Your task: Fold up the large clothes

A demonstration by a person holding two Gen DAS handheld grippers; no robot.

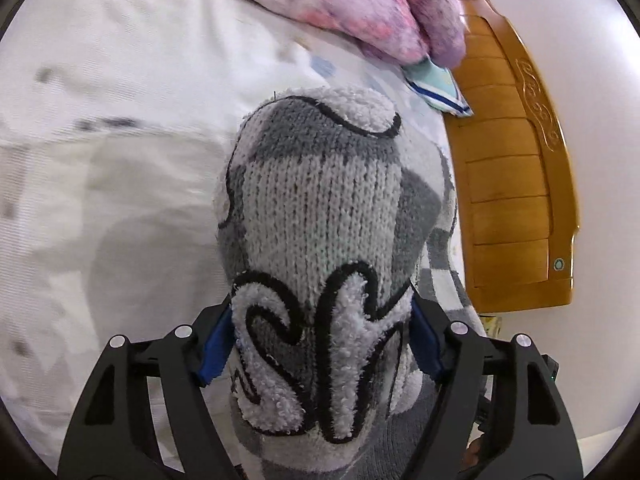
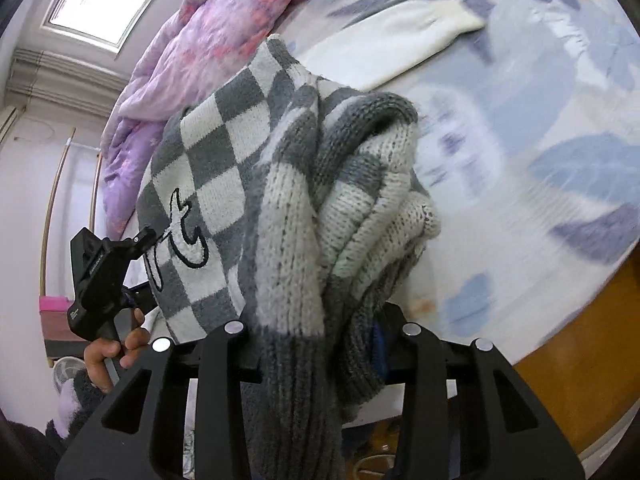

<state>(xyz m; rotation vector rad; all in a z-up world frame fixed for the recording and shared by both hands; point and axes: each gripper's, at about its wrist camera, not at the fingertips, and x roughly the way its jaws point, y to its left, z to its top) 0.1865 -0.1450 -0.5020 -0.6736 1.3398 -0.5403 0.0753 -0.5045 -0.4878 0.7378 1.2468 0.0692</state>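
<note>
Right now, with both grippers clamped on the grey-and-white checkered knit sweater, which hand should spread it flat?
Probably left: left gripper pinches one fold of the grey-and-white checkered knit sweater; right gripper clamps a thick bunch.

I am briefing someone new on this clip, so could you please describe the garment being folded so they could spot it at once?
Start from the bed with its pale blue leaf-print sheet. Lifted above it, bunched in both the left gripper and the right gripper, is the knitted sweater. Its grey-and-white checks and fluffy black-outlined patches distinguish it from the plain cream garment and the purple floral quilt.

On the bed [image 2: 520, 184] I see a purple quilt [image 2: 192, 40] near the window [image 2: 100, 0]; a wooden headboard [image 1: 516, 184] stands at the bed's end.
</note>
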